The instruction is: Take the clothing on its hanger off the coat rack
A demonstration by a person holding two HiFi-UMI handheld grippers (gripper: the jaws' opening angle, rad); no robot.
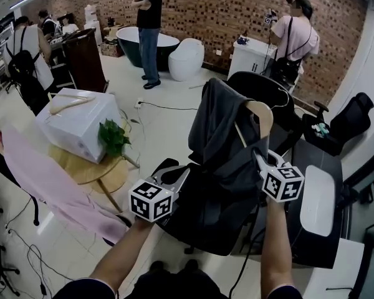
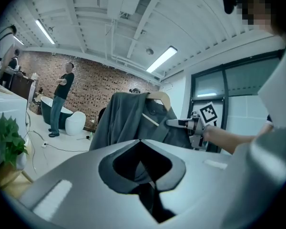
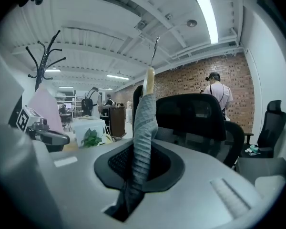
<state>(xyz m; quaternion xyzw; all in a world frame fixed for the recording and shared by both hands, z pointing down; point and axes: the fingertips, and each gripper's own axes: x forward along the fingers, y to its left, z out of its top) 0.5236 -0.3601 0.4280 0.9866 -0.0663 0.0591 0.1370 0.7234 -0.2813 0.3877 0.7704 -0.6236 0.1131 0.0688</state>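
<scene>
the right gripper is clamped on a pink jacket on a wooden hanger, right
Not quite: the colour is wrong. The right gripper is clamped on a grey jacket on a wooden hanger, as the right gripper view shows. The pink garment hangs apart, off to the left.

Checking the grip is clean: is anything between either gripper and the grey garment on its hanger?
Nothing visible. The left gripper and right gripper each clamp the grey garment directly; the hanger hook is clear of the coat rack.
</scene>
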